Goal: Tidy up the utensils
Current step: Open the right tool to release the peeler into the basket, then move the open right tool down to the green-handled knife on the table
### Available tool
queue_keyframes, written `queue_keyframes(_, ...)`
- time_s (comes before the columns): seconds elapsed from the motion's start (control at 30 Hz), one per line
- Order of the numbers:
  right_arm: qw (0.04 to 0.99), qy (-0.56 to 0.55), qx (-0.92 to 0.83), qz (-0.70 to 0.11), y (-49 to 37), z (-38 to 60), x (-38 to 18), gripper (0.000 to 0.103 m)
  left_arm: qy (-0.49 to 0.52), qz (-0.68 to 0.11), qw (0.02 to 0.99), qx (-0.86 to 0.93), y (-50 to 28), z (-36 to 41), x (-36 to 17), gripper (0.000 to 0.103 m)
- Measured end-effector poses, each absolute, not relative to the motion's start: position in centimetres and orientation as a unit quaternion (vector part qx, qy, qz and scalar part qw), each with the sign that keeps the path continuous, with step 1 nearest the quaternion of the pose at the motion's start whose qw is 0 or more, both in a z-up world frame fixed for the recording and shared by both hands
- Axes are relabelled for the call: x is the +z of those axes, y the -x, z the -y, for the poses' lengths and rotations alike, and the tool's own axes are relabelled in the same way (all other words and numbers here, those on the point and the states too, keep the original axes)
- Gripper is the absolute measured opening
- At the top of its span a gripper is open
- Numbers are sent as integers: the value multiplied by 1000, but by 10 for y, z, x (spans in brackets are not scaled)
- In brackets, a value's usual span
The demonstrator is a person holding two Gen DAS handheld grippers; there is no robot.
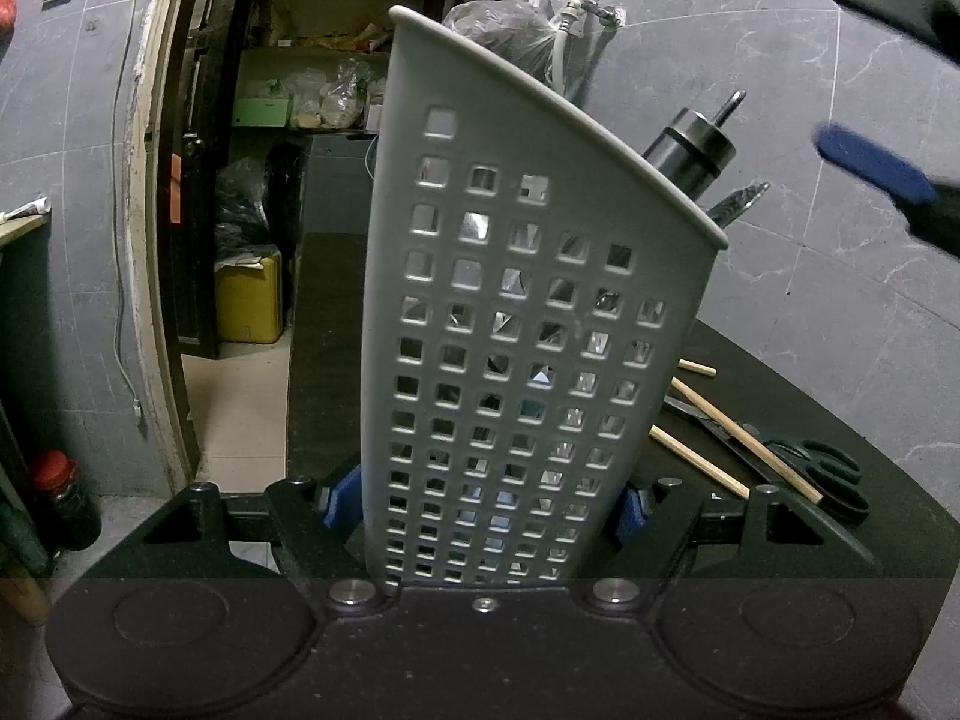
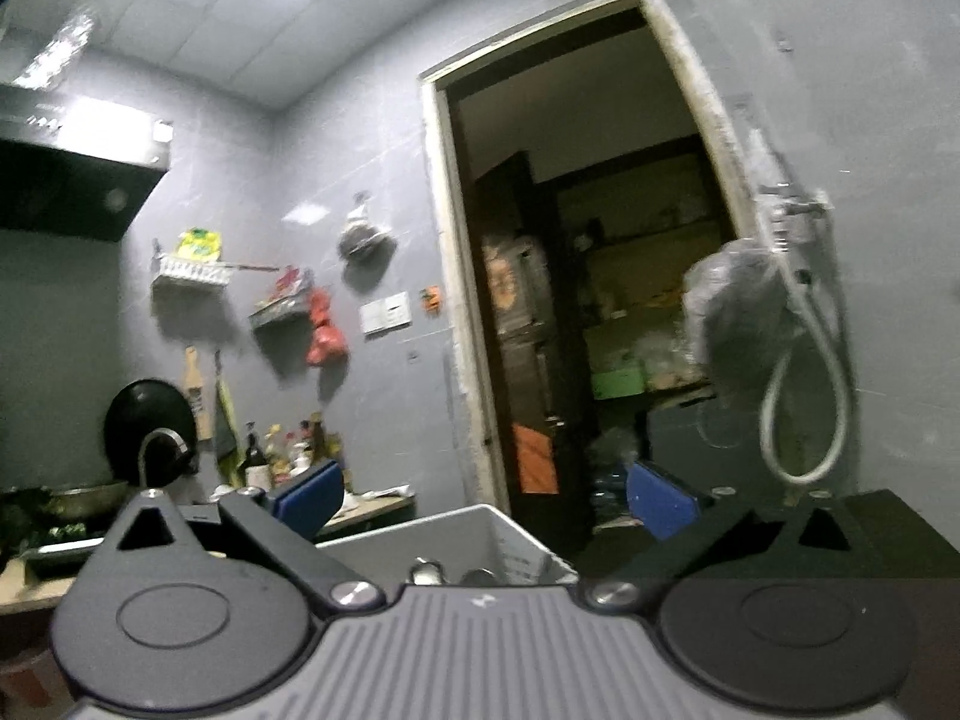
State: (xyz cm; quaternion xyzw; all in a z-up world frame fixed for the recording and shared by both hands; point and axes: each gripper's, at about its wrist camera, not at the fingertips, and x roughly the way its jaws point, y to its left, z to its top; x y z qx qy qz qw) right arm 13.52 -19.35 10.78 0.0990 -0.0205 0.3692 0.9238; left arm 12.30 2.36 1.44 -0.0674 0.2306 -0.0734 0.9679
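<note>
Left tongs point(image 1: 489, 507) around holder point(image 1: 528, 312)

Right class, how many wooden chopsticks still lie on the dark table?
2 in view: one chopstick right beside the basket, the other chopstick crossing the scissors. The basket may hide more.

Home kitchen — range hood point(image 2: 66, 180) over a wok point(image 2: 84, 495), sauce bottles point(image 2: 288, 450) on the counter, grey tiled walls point(image 1: 780, 120), wall tap point(image 1: 591, 3) — doorway to a pantry point(image 1: 312, 60).

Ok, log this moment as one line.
left gripper: shut on caddy | right gripper: open, empty | chopsticks, scissors: on table
</note>
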Motion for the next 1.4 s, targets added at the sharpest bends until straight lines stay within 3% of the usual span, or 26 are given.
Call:
queue_keyframes(0.67,956,-203,188,-94,-124,261,-2,103,79,-224,968,-77,-121,-25,7,79)
queue_keyframes(1.27,945,-233,203,-103,-133,260,-14,103,90,-229,966,-83,-123,-31,5,80)
queue_keyframes(1.4,960,-199,167,-107,-131,257,-7,103,90,-228,966,-83,-123,-31,5,80)
